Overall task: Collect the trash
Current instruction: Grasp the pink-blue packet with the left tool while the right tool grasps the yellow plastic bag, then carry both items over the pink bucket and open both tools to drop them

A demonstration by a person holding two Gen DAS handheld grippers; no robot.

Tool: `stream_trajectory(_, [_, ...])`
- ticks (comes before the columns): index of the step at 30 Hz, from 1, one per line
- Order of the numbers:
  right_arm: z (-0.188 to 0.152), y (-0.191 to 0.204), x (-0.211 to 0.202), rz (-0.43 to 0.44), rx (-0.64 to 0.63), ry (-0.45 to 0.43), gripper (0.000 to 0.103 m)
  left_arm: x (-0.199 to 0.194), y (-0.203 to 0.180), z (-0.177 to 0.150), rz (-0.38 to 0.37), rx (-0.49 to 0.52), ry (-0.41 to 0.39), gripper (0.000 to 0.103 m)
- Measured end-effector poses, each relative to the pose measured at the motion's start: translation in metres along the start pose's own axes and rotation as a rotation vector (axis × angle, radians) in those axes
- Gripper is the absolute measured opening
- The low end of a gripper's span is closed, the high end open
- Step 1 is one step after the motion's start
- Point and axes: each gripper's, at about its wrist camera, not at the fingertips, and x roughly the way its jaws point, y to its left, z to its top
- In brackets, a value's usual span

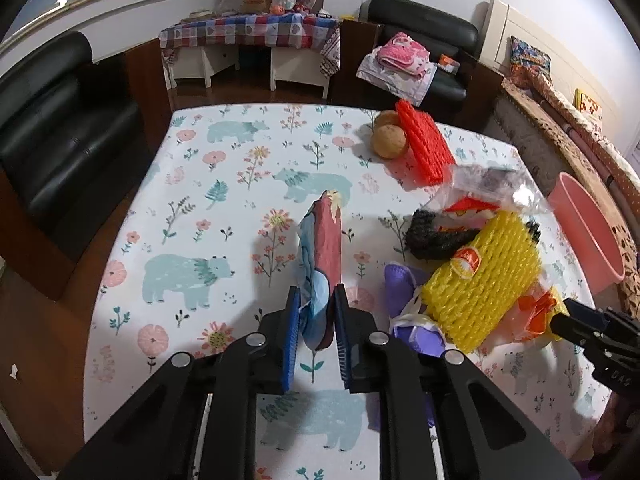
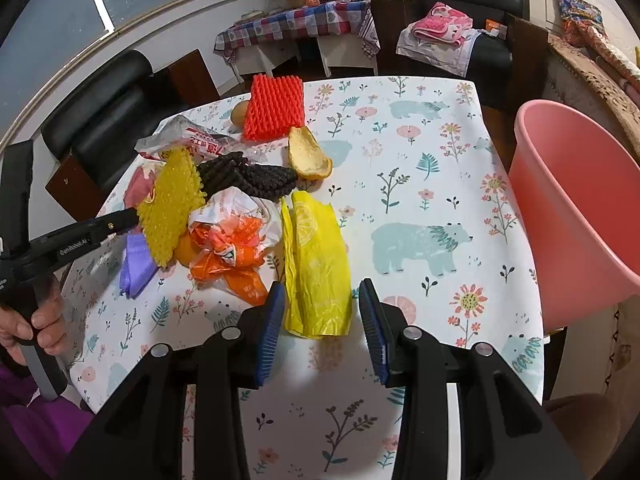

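My left gripper (image 1: 316, 312) is shut on a red and blue wrapper (image 1: 326, 248) and holds it up above the table. My right gripper (image 2: 322, 312) is open, its jaws on either side of a flat yellow wrapper (image 2: 316, 252) lying on the table. A trash pile lies to the left of the yellow wrapper: yellow foam net (image 2: 172, 204), black foam net (image 2: 248, 178), orange-white plastic bag (image 2: 232, 240), purple piece (image 2: 136, 268), citrus peel (image 2: 308, 156), red foam net (image 2: 274, 106). A pink bin (image 2: 576, 216) stands at the table's right edge.
The table has a white bear-and-flower cloth (image 2: 420, 184). A brown round fruit (image 1: 388, 144) sits by the red foam net (image 1: 424, 144). A clear printed bag (image 2: 192, 140) lies behind the pile. Black armchairs (image 1: 60, 128) stand around the table.
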Motion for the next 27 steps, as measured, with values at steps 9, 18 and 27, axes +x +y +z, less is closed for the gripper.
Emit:
stream_trajectory(9, [-0.002, -0.004, 0.002, 0.027, 0.018, 0.004, 0.039, -0.017, 0.002, 0.007, -0.008, -0.025, -0.046, 0.016])
stream_trajectory(18, [-0.003, -0.002, -0.003, 0.057, 0.010, -0.012, 0.017, -0.027, -0.001, 0.012, -0.018, -0.023, -0.072, 0.016])
stream_trajectory(27, [-0.002, -0.007, -0.013, 0.072, 0.023, -0.051, 0.017, -0.044, -0.009, 0.020, -0.041, -0.010, -0.114, 0.016])
